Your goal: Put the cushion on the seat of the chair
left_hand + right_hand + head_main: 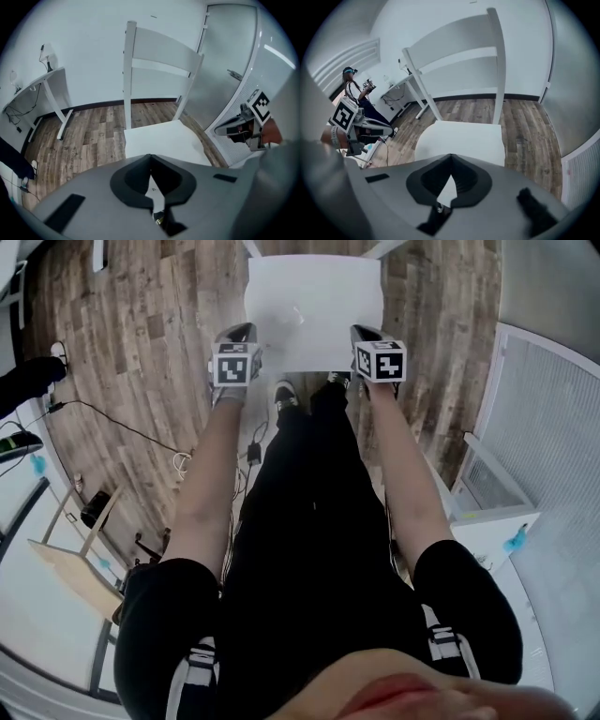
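A white chair (159,51) with a slatted back stands on the wood floor in front of me. Its seat is covered by a flat white cushion (314,310) with soft rounded corners, also seen in the gripper views as cushion (161,140) and cushion (461,140). I cannot tell the cushion's edge from the seat's. My left gripper (238,332) hovers over the near left corner and my right gripper (366,332) over the near right corner. Both are shut, tips meeting with nothing between them, as the left gripper (150,156) and right gripper (451,155) show.
A white desk (47,86) stands left of the chair, with cables (122,425) trailing over the floor. A white cabinet (487,512) and a grey partition (229,65) close off the right. A wooden frame (75,568) lies at lower left. A second person (351,84) stands far off.
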